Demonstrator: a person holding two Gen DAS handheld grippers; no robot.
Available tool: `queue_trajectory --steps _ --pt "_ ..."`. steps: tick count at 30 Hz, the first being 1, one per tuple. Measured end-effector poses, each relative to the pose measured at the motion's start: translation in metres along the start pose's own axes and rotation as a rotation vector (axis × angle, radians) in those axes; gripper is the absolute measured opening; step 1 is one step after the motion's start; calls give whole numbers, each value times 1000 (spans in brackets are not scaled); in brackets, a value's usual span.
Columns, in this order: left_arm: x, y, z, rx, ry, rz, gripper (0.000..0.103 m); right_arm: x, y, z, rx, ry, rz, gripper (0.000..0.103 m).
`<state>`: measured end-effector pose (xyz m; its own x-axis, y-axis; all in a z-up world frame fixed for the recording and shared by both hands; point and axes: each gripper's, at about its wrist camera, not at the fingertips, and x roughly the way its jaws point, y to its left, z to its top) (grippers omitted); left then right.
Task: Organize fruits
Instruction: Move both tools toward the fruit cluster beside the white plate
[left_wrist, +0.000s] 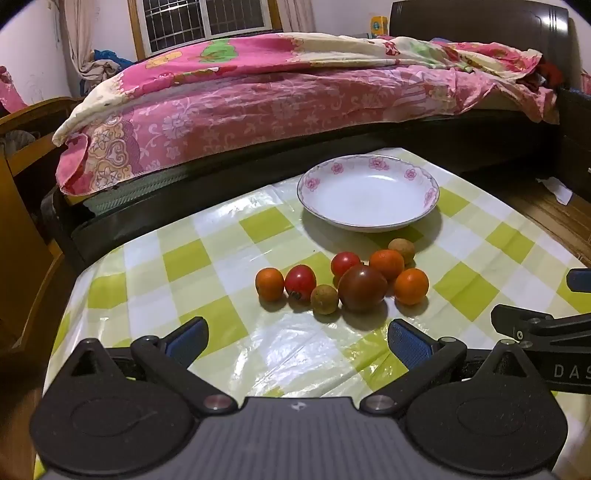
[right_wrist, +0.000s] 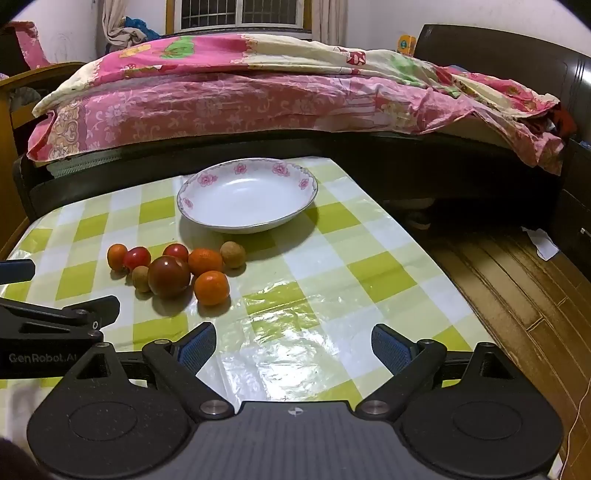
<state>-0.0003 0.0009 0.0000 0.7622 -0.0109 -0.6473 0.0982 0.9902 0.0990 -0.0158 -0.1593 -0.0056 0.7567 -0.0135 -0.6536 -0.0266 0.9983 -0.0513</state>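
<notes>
Orange, red and brown fruits (left_wrist: 343, 282) sit bunched mid-table, just in front of the empty white plate (left_wrist: 369, 225), which stands toward the far edge. Cluster: big dark tomato (left_wrist: 362, 288) in the middle, touching a small orange (left_wrist: 386, 264), with another small orange (left_wrist: 410, 286) just beside it on the near right; a red tomato (left_wrist: 300, 282) and a third orange (left_wrist: 269, 283) at the left end, a brown longan-like fruit (left_wrist: 324, 299) in front, another (left_wrist: 402, 250) nearest the plate. Nothing is in the plate yet; the task looks unstarted.

Left tongs (left_wrist: 295, 341) stand wide apart and empty, hovering near the near edge, aimed at the cluster. Right tongs (right_wrist: 293, 349) are likewise apart and empty, pointed at bare tablecloth right of the fruits.

Risks: fruits touch each other, so closing on one likely nudges its neighbours; they are round and the plastic tablecloth (right_wrist: 332, 258) looks glossy, so a bump could send one rolling off the table's right edge onto the wood floor (right_wrist: 517, 288). Soft tomatoes could get squashed by a hard pinch. The small brown fruits may slip out of the pads. The two tongs sit close side by side, and a collision looks possible if both go for the pile.
</notes>
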Motion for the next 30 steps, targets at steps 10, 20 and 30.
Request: queue_trajectory --steps 10,20,30 --pt "6 1 -12 4 7 11 103 2 3 -1 4 0 -5 83" --pt "5 1 -8 1 22 2 103 4 5 0 1 20 7 80" --pt "6 1 -6 3 24 -6 103 11 8 0 0 34 25 76"
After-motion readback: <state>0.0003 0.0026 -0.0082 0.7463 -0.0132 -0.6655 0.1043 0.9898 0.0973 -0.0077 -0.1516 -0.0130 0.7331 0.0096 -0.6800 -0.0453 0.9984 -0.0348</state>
